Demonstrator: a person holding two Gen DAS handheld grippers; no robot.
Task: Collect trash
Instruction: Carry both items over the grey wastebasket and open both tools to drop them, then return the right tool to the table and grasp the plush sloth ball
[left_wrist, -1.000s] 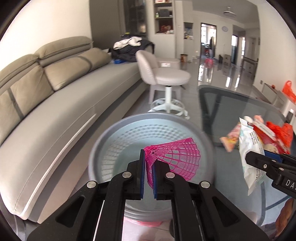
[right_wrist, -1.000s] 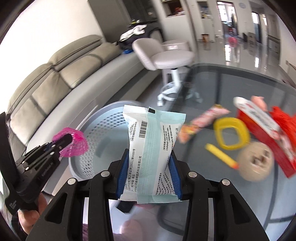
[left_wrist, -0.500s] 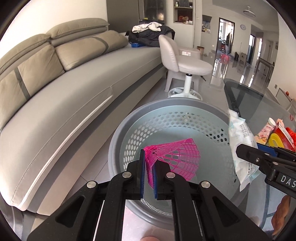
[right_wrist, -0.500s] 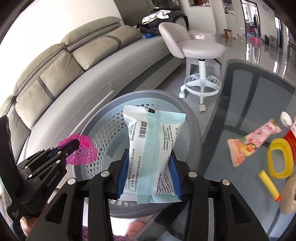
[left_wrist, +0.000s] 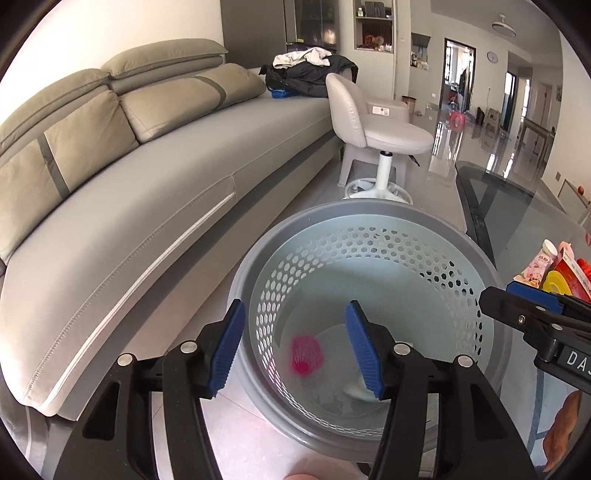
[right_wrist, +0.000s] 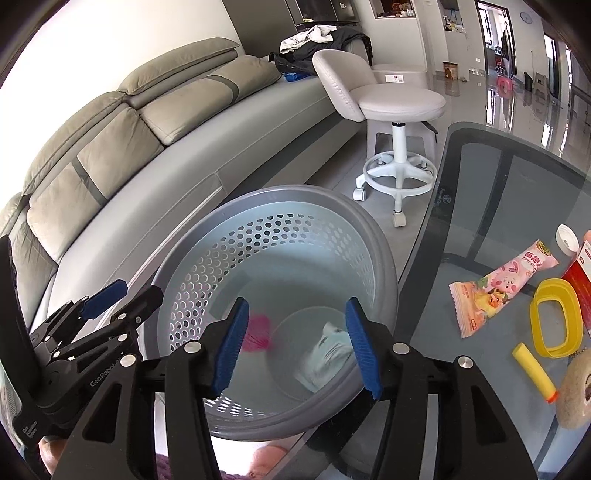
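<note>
A grey perforated trash basket stands on the floor beside the glass table; it also shows in the right wrist view. A pink mesh net lies blurred at its bottom, also in the right wrist view. A light blue and white packet lies blurred in the basket beside it. My left gripper is open and empty above the basket. My right gripper is open and empty above it too, and shows at the right in the left wrist view.
On the glass table lie a pink snack wrapper, a yellow ring, a yellow stick, a white cap, a red box and a beige round thing. A grey sofa and white stool stand beyond.
Both grippers have opened. The pink net has left the left gripper and the packet has left the right gripper; both are now down in the basket.
</note>
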